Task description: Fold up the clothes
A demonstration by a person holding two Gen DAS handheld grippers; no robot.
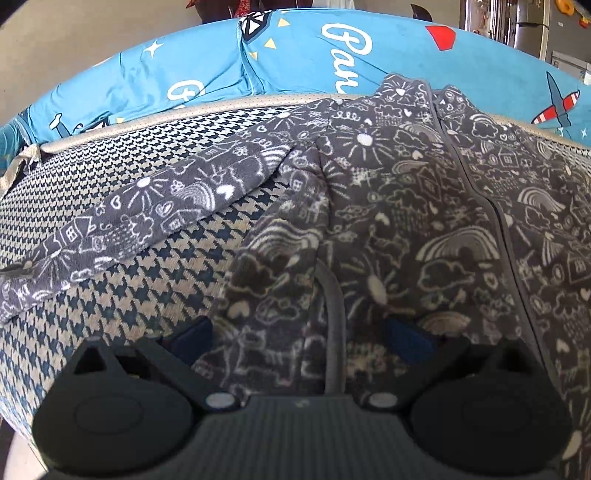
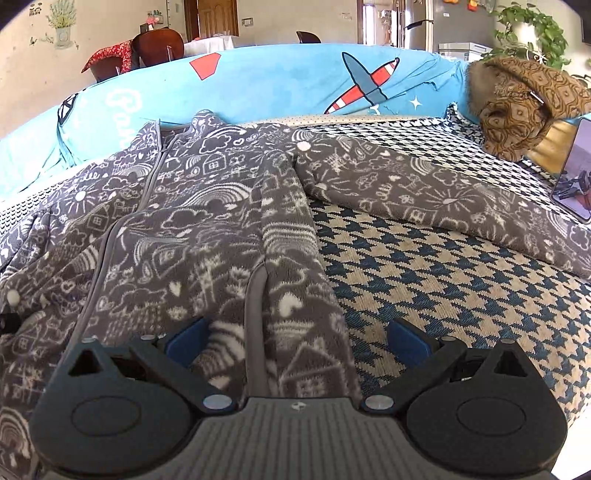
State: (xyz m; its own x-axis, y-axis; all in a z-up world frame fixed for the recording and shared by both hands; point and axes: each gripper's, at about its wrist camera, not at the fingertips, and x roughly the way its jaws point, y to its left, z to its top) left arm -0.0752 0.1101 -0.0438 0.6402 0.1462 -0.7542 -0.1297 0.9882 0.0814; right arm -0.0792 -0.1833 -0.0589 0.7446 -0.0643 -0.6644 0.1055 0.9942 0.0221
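A grey fleece jacket (image 1: 406,206) with white doodle print and a front zip lies spread, front up, on a houndstooth cushion (image 1: 110,173). Its one sleeve (image 1: 147,206) stretches out to the left in the left wrist view; the other sleeve (image 2: 436,192) reaches right in the right wrist view. My left gripper (image 1: 301,338) is open, its blue pads straddling the jacket's left bottom hem around a pocket edge. My right gripper (image 2: 297,338) is open over the jacket (image 2: 207,221) at its right bottom corner, one pad on fleece, the other above the cushion (image 2: 461,277).
A blue printed cover (image 2: 280,85) drapes the sofa back behind the jacket. A brown patterned cloth heap (image 2: 524,107) sits at the far right, with a tablet or screen (image 2: 576,173) leaning beside it. A refrigerator (image 2: 443,22) and chairs stand beyond.
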